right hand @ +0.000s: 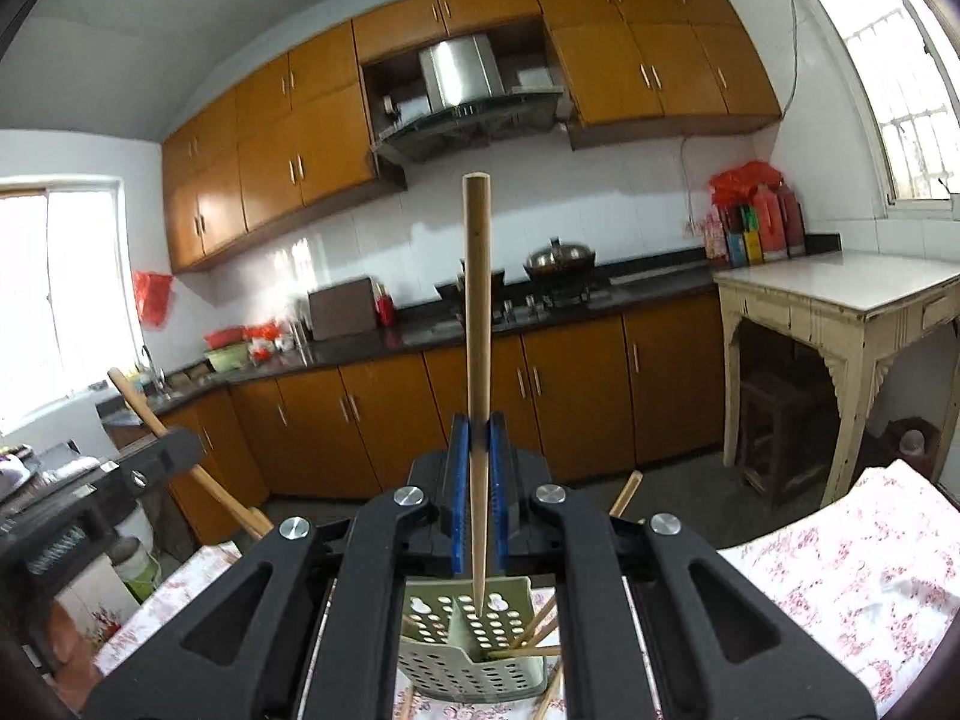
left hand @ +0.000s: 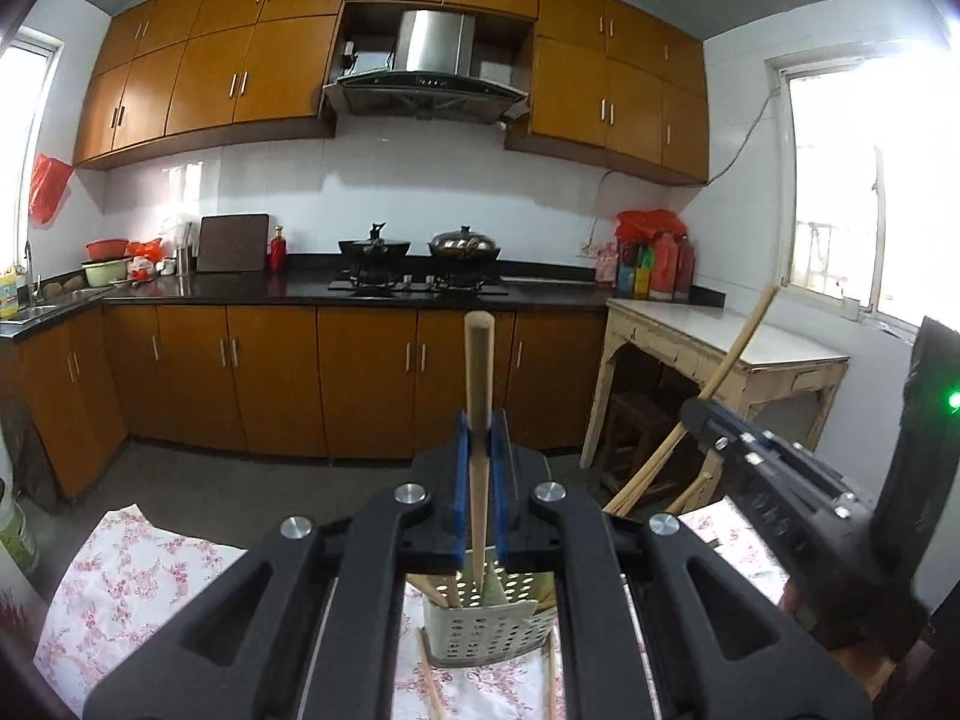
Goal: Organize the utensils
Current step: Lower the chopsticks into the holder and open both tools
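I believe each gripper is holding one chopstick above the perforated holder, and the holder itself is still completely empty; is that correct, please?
Not quite: the holder is not empty. The right wrist view shows several chopsticks already leaning inside it. The rest holds: the left gripper is shut on a chopstick and the right gripper on another chopstick, both above the holder.

Grippers: two, left gripper [left hand: 478,438], right gripper [right hand: 478,438]. Chopstick clamped per gripper: one each [left hand: 478,396] [right hand: 477,360]. Perforated holder [right hand: 474,654]: one. Woks on stove [left hand: 463,245]: two.
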The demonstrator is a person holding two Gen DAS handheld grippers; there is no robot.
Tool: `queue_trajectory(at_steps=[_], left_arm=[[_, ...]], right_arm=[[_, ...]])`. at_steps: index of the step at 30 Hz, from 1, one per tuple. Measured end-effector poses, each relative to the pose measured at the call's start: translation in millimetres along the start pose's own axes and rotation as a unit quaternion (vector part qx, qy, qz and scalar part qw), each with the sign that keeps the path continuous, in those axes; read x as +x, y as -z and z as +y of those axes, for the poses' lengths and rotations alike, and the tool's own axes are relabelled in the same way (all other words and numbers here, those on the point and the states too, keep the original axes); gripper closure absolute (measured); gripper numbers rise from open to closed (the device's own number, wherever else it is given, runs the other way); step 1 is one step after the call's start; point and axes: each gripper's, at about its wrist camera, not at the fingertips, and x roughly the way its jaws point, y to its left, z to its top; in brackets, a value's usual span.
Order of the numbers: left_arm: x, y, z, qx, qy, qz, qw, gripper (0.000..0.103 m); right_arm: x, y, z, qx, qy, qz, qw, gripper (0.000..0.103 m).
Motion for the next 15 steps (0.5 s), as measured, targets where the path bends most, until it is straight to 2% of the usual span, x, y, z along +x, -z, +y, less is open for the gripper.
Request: queue_trajectory(at_steps=[10,15], left_arm=[[32,11,0,0.0,-0.017,0.0,0.9999,0.095],[43,20,1,-0.001,-0.021,0.014,0.9997,0.095]], right_arm=[[28,26,-4,0.014,0.004,0.048,0.999,0.096],[36,34,-3,0.012,0.007,0.067,0.998,0.096]])
